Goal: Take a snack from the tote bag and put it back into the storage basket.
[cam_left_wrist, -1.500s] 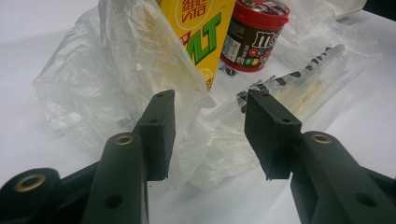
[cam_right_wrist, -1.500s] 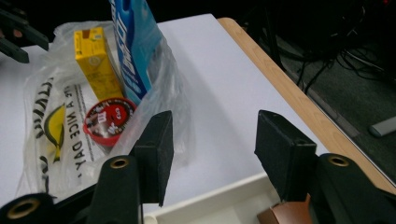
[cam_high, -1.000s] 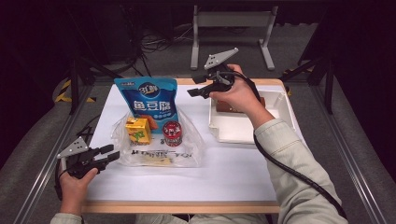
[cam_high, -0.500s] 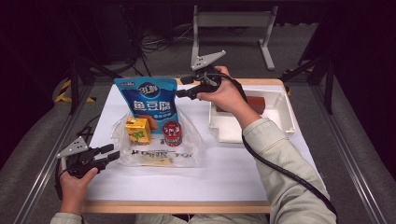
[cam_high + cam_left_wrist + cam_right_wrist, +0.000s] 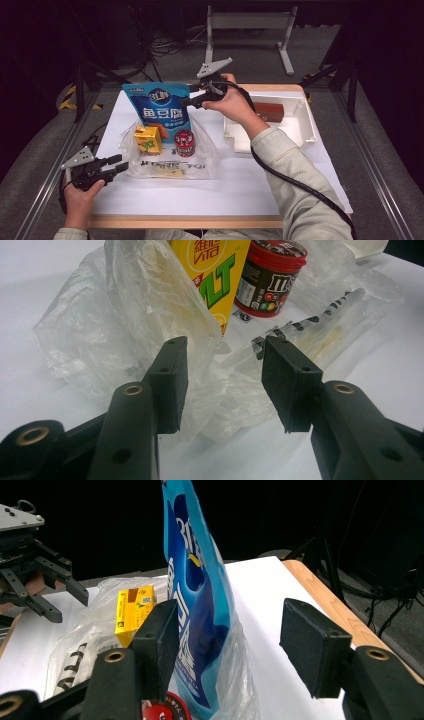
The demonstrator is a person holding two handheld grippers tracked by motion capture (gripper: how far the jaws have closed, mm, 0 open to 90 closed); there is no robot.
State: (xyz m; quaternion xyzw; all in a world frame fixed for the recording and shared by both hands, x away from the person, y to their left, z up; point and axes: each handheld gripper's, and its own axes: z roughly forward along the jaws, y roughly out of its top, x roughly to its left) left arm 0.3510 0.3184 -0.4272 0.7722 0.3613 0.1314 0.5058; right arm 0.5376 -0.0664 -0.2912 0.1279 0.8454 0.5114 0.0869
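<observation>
With the right tongs (image 5: 227,645) gaping empty around the blue pouch's (image 5: 159,111) edge at twelve o'clock of the plastic bag (image 5: 172,157), closing squarely is looking wisest, while the left tongs (image 5: 222,385) are waiting open at the bag's rim.

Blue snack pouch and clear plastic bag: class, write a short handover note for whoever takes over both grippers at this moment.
Left gripper: open, jaws at the near edge of the clear plastic bag, not clamped.
Right gripper: open, the upright blue snack pouch between its jaws, not yet gripped.
Yellow drink carton and red-lidded jar stand by the pouch at the bag.
A brown block lies in the white tray.
Left: probably grip the pouch.
</observation>
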